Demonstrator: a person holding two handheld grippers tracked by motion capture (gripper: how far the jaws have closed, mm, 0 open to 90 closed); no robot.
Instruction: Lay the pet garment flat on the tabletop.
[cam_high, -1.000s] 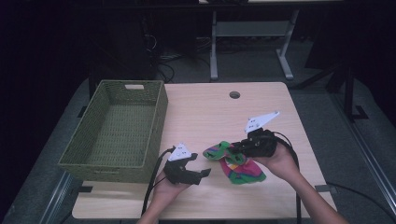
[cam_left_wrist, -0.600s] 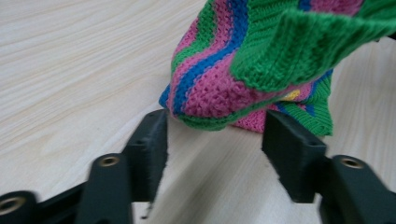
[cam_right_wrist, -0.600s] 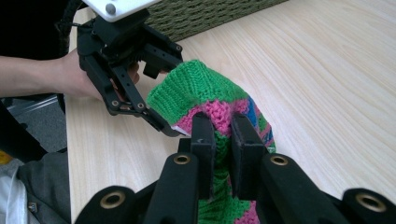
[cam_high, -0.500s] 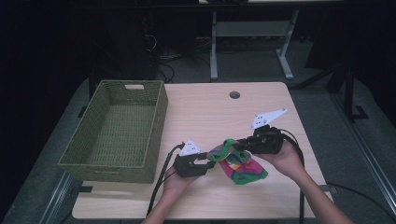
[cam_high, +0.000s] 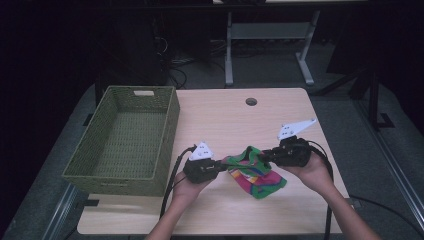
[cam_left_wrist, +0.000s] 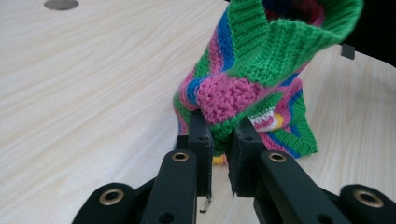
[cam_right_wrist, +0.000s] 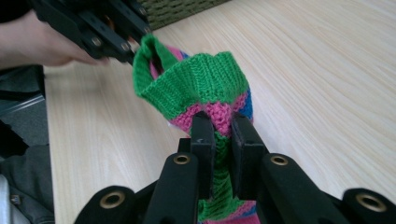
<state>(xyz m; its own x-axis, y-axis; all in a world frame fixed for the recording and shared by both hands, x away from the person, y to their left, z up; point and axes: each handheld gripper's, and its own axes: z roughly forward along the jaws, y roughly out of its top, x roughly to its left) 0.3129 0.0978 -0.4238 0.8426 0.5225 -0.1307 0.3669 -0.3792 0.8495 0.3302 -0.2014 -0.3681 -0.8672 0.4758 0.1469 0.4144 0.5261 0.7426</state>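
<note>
We see a striped knitted sock (cam_high: 252, 172) on the near part of the wooden table (cam_high: 240, 120), right of a green woven basket (cam_high: 125, 140). The left gripper (cam_high: 223, 162), its jaws having just closed, pinches the sock's left edge; the right gripper (cam_high: 261, 156) pinches its green cuff.

Counting by kind:
- One knitted striped cloth (cam_high: 255, 172) lying on table, green-edged, pink, blue, yellow bands showing.
- One green woven basket (cam_high: 125, 142) sitting at table's left side.
- One wooden table (cam_high: 240, 125) bearing everything.
- One round hole (cam_high: 251, 101) showing in tabletop near far edge.
- Two grippers working: left gripper (cam_high: 222, 164), right gripper (cam_high: 261, 156).
- Two hands coming in from bottom, one per gripper.
- Two grey three-cornered plates riding on top, one per gripper.
</note>
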